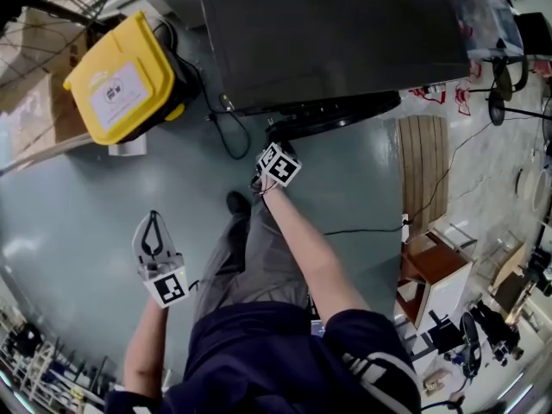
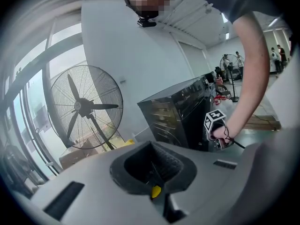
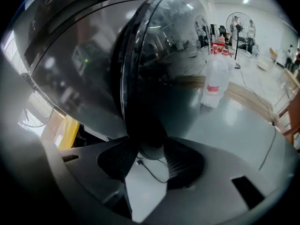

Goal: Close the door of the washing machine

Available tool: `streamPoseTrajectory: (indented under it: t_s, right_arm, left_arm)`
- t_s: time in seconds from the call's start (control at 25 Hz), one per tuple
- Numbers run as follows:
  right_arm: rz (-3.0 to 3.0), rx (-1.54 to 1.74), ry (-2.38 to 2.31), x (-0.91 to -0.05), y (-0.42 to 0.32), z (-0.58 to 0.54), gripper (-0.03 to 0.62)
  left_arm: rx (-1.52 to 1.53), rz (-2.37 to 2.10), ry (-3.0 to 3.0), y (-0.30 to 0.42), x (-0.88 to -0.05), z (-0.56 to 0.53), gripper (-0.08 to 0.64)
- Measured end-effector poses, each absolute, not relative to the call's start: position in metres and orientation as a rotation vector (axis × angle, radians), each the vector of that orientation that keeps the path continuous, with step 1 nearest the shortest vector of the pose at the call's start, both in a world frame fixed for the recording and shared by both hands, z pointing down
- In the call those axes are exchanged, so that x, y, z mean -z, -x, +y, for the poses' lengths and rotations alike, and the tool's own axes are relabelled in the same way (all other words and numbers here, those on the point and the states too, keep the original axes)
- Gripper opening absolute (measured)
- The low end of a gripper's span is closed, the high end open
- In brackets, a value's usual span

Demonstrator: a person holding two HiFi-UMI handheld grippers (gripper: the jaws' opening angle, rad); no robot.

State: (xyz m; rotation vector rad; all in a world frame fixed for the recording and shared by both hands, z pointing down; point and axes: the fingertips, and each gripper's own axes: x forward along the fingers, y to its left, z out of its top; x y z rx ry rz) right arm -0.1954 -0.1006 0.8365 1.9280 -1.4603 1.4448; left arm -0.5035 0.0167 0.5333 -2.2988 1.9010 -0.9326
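Mostly the washer [image 1: 328, 33] shows only its dark top in the head view, cut off at the frame's upper edge, and the door [image 3: 159, 55] hides whatever lies behind it. Door stands swung out from the washer's front: dark rim, domed glass full of reflections. Right gripper [image 3: 149, 154] reaches forward on an outstretched arm [image 1: 302, 248], tilted down, jaws spread with the door's rim between them; pad contact unclear. Left gripper [image 1: 153, 218] hangs over the floor [image 1: 69, 231], well apart from the washer, tips together, empty.

The left claw [image 2: 152, 167], jaws together, faces a standing fan [image 2: 85, 108] and the black washing machine [image 2: 180, 118].
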Motion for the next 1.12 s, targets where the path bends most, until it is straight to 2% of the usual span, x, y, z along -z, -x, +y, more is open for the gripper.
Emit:
streamPoseTrajectory:
  t_s: [0.08, 0.28, 0.4, 0.52, 0.68, 0.84, 1.0, 1.12]
  right_arm:
    - [-1.466, -1.443, -1.924, -0.837, 0.198, -0.107, 0.195]
    - [-1.451, -1.444, -1.933, -0.835, 0.198, -0.116, 0.199]
    - [-1.488, -1.432, -1.916, -0.832, 0.198, -0.124, 0.215]
    - [-1.524, -1.445, -1.892, -0.832, 0.201, -0.130, 0.227]
    - [-1.587, -1.425, -1.845, -0.833, 0.207, -0.137, 0.235]
    - [-1.641, -1.418, -1.808, -0.831, 0.207, -0.137, 0.238]
    - [-1.744, -1.401, -1.730, -0.835, 0.212, -0.135, 0.241]
    - [-1.865, -1.352, -1.631, -0.834, 0.214, -0.131, 0.222]
  left_arm:
    - [0.911, 1.939, 2.297, 0.504, -0.532, 0.014, 0.025]
    - [1.186, 1.679, 2.243, 0.505, -0.537, 0.017, 0.025]
    - [1.004, 1.882, 2.264, 0.507, -0.531, 0.013, 0.025]
    - [1.075, 1.824, 2.251, 0.508, -0.534, 0.013, 0.025]
    - [0.905, 1.987, 2.262, 0.509, -0.530, 0.010, 0.025]
    - [0.924, 1.980, 2.260, 0.508, -0.532, 0.011, 0.025]
    - [1.194, 1.691, 2.228, 0.505, -0.539, 0.012, 0.025]
    - [1.100, 1.814, 2.249, 0.505, -0.539, 0.010, 0.025]
